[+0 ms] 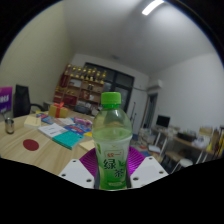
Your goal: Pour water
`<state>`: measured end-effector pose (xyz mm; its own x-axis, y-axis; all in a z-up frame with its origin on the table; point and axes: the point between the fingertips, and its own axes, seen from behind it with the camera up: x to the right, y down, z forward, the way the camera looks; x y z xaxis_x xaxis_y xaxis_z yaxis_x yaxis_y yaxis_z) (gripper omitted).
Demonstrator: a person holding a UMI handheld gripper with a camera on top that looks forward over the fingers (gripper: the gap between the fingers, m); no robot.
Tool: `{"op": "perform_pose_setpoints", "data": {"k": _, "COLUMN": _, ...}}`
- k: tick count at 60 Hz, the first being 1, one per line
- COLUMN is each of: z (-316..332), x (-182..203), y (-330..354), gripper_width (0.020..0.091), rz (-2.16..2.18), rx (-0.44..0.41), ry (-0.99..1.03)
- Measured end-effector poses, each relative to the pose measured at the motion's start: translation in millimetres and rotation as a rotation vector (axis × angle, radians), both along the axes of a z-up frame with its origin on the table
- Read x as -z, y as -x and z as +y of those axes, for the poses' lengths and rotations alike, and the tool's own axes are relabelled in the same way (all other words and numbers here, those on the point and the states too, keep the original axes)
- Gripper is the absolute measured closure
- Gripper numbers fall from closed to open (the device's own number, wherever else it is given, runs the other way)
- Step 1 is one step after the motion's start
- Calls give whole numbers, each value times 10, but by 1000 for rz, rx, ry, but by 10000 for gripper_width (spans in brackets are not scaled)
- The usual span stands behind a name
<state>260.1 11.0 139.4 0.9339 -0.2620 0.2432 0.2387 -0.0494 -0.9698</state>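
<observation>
A green tea bottle [112, 140] with a green cap and green label stands upright between my fingers. My gripper [112, 172] is shut on the bottle, with the magenta pads [89, 161] pressing its label from both sides. The bottle is lifted above the wooden table [30, 152], which lies beyond and to the left. The bottle's base is hidden below the fingers.
On the table lie books and papers [62, 130], a red round coaster [31, 145] and a small cup [10, 125]. A black chair [22, 98] stands behind the table. Shelves [88, 85] line the far wall, and desks with chairs [180, 140] stand to the right.
</observation>
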Motion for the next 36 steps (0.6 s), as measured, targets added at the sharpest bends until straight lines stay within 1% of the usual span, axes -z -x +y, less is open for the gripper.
{"op": "perform_pose_setpoints", "data": {"k": 10, "z": 305, "x": -731, "y": 1101, "gripper_width": 752, "rz": -378, "rx": -90, "ry": 30}}
{"op": "perform_pose_setpoints", "data": {"k": 15, "z": 571, "x": -868, "y": 1752, "gripper_width": 752, "rz": -648, "rx": -122, "ry": 59}}
{"op": "perform_pose_setpoints", "data": {"k": 20, "z": 764, "x": -867, "y": 2334, "gripper_width": 747, "rz": -912, "rx": -164, "ry": 102}}
{"op": "perform_pose_setpoints", "data": {"k": 24, "z": 928, "x": -721, "y": 2796, "gripper_width": 748, "rz": -1123, "rx": -172, "ry": 132}}
{"op": "perform_pose_setpoints", "data": {"k": 27, "z": 1019, "x": -599, "y": 3066, "gripper_width": 752, "rz": -1278, "rx": -176, "ry": 148}}
{"op": "perform_pose_setpoints", "data": {"k": 29, "z": 939, "x": -589, "y": 3146, "gripper_width": 748, "rz": -1375, "rx": -183, "ry": 159}}
{"op": "perform_pose_setpoints", "data": {"k": 30, "z": 1132, "x": -571, "y": 3187, "gripper_width": 748, "rz": -1415, "rx": -193, "ry": 165}}
{"op": "perform_pose_setpoints", "data": {"k": 34, "z": 1193, "x": -441, "y": 3387, "gripper_width": 749, "rz": -1598, "rx": -181, "ry": 174}}
{"op": "perform_pose_setpoints", "data": {"k": 36, "z": 1212, "x": -433, "y": 3460, "gripper_width": 748, "rz": -1693, "rx": -160, "ry": 166}}
